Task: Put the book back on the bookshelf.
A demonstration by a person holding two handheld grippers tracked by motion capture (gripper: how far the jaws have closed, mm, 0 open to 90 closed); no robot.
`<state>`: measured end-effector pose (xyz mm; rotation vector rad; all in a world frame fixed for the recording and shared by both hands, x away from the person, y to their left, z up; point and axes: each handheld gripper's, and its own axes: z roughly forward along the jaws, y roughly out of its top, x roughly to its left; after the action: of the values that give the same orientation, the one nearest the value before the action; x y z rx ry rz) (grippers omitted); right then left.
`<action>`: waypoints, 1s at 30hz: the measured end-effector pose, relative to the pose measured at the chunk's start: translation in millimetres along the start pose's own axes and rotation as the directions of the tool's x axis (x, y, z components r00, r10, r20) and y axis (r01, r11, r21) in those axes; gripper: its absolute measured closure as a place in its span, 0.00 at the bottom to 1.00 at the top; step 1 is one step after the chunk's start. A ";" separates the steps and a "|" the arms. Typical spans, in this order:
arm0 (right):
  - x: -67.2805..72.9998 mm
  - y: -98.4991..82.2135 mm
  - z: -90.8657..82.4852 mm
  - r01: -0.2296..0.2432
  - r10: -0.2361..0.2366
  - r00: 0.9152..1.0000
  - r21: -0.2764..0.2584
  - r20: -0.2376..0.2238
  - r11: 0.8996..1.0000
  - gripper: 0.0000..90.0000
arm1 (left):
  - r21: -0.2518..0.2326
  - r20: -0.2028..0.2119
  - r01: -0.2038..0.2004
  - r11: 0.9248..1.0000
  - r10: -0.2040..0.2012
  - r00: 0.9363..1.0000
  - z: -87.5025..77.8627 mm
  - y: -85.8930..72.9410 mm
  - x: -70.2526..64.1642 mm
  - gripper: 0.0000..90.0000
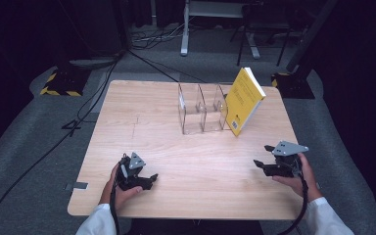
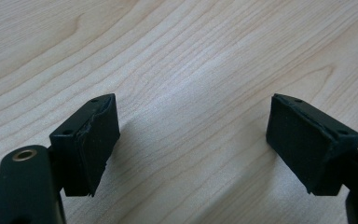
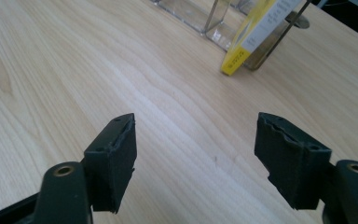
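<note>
A yellow book point(image 1: 245, 100) leans tilted at the right end of a clear plastic divider rack point(image 1: 200, 113) on the far middle of the wooden table point(image 1: 142, 122). In the right gripper view the yellow book point(image 3: 254, 35) and the clear rack point(image 3: 200, 14) lie ahead, well beyond the jaws. My right gripper point(image 1: 263, 154) hovers near the table's right front, open and empty point(image 3: 196, 154), pointing left. My left gripper point(image 1: 152, 179) rests near the front left, pointing right, open over bare wood point(image 2: 193, 140) with nothing between its pads.
Grey carpet surrounds the table, with black cables point(image 1: 78, 117) running across it at the left. Stand bases with yellow-black stripes point(image 1: 58, 88) sit at the back left and back right. A white frame leg point(image 1: 185, 29) stands behind the table.
</note>
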<state>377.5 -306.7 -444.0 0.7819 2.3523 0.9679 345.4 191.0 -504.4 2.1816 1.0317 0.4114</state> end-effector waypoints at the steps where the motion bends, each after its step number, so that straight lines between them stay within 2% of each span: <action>1: 0.9 -2.7 -0.8 -0.001 0.001 1.000 0.009 -0.001 1.000 0.34 | -0.001 0.002 0.004 1.000 -0.004 1.000 0.1 -0.1 -0.3 0.20; 11: 7.5 -26.3 -8.4 -0.003 0.003 1.000 0.022 -0.004 1.000 0.33 | -0.001 -0.005 0.008 1.000 -0.008 1.000 -0.2 -0.3 -0.9 0.20; 15: 9.9 -41.2 -12.7 -0.016 0.016 1.000 0.037 -0.003 0.999 0.33 | 0.000 -0.005 0.003 1.000 -0.003 1.000 -0.2 -0.2 -0.6 0.20; 24: 9.9 -68.9 -23.9 -0.077 0.077 0.997 0.017 0.006 0.997 0.32 | 0.000 -0.005 0.003 1.000 -0.003 1.000 -0.2 -0.2 -0.5 0.20; 30: 4.8 -87.9 -32.7 -0.146 0.146 0.989 0.011 0.019 0.989 0.32 | -0.001 -0.006 0.006 1.000 -0.006 1.000 -0.2 -0.2 -0.6 0.20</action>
<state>325.8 -370.5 -489.4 0.9753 2.3134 1.0015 344.8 190.6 -504.4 2.1778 1.0403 0.4155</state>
